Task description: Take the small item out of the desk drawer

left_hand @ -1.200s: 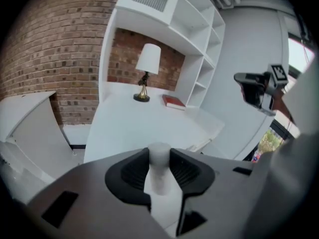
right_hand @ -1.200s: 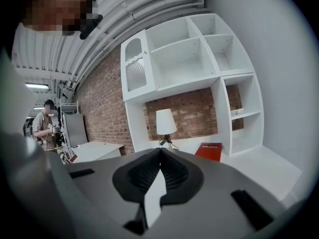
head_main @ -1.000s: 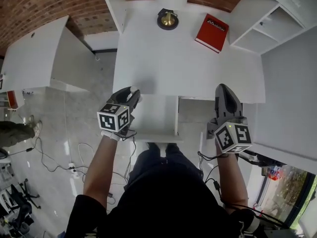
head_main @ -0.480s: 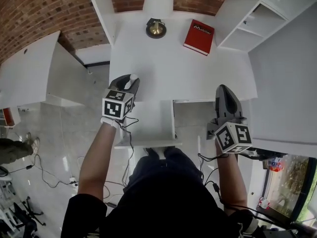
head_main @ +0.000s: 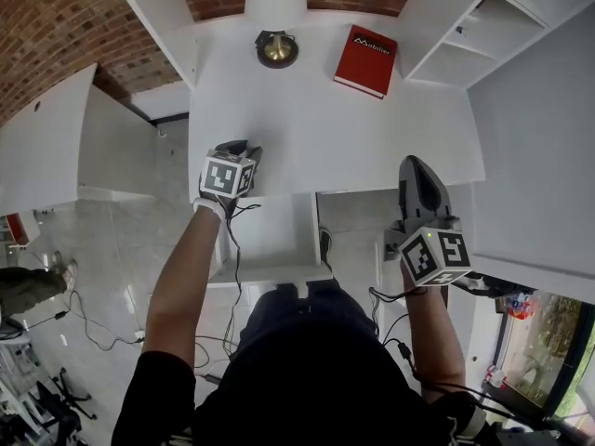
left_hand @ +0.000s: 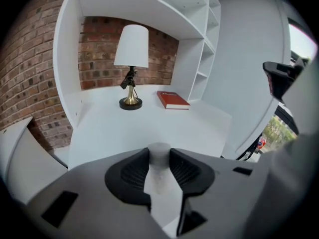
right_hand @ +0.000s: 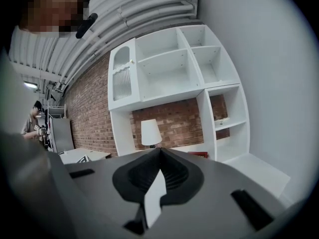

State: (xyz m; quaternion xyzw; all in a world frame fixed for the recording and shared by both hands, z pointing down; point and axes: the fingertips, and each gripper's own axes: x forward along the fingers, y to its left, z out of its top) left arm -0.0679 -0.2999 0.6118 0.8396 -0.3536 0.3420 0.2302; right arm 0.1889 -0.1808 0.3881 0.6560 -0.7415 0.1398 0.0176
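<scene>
This looks like a home study corner staged inside a lab or workshop hall. The homely part is a white desk with 1 drawer pulled open. A brass-footed table lamp and a red book stand near the desktop's far edge. White cubby shelves rise above it and to its right, all against a red brick wall. The hall shows around it: a ribbed arched ceiling, loose cables trailing over the pale floor, a 2nd plain white table at the left, and a person standing by a grey cabinet further back
</scene>
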